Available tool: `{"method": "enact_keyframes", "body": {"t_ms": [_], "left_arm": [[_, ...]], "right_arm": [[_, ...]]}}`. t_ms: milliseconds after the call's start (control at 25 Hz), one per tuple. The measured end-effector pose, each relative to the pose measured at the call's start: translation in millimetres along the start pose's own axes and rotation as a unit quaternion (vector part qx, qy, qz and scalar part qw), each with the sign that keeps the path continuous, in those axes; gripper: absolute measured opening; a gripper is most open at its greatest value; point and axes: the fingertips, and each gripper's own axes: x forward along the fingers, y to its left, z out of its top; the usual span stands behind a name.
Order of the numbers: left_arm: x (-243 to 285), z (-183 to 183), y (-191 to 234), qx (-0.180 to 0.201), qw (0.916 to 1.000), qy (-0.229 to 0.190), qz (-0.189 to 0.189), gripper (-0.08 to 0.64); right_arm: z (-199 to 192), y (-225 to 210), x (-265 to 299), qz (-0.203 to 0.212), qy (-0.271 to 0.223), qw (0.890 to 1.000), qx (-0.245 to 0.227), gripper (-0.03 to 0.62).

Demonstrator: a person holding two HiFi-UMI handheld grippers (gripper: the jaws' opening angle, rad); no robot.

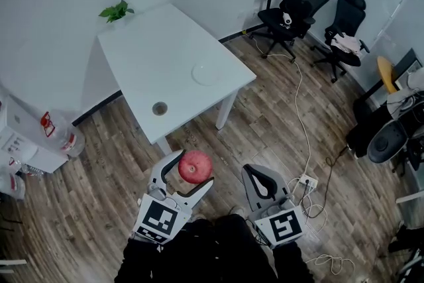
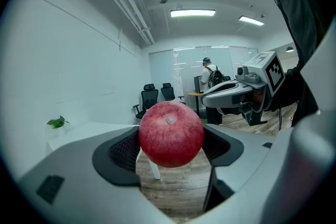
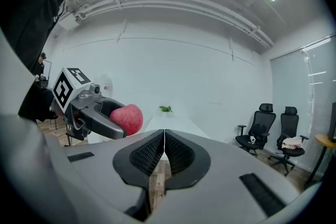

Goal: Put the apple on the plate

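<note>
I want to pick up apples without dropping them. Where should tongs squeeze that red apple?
Across its fat middle, one pad on each side, coming in from the side, nearly level. The apple is round with its stem dimple facing up, so the sides are the widest, evenest spots. The left tongs hold it just that way.

Likely an office: black swivel chairs, white table, ceiling strip lights, wood-look floor
</note>
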Motion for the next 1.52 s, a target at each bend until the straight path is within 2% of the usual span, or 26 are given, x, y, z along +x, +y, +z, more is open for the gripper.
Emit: {"method": "enact_keyframes", "body": {"t_ms": [360, 640, 1120, 1240, 1400, 1520], "left_arm": [[0.6, -6.5, -1.0, -0.002, 1.0, 0.002, -0.007, 0.367], [17.2, -4.5, 5.7, -0.01, 0.9999, 0.0, 0.006, 0.367], [72.9, 10.3, 42.2, -0.016, 0.9993, 0.0, 0.035, 0.367], [87.3, 18.8, 52.9, -0.039, 0.9979, 0.007, 0.052, 0.367], [109.2, 23.7, 66.6, -0.02, 0.9978, 0.006, 0.064, 0.367], [122.2, 35.5, 78.2, -0.059, 0.994, 0.014, 0.091, 0.367]], "right_arm": [[-8.5, 1.1, -6.5, -0.015, 0.011, 1.0, 0.003, 0.041], [-14.0, -16.0, 0.5, -0.008, 0.01, 1.0, 0.006, 0.041], [-9.6, -72.8, 48.6, 0.026, 0.004, 1.0, -0.011, 0.041], [-7.1, -90.2, 61.7, 0.035, 0.001, 0.999, -0.009, 0.041], [-4.4, -113.8, 79.6, 0.054, -0.003, 0.998, -0.015, 0.041], [2.1, -131.7, 93.5, 0.069, -0.007, 0.997, -0.017, 0.041]]}}
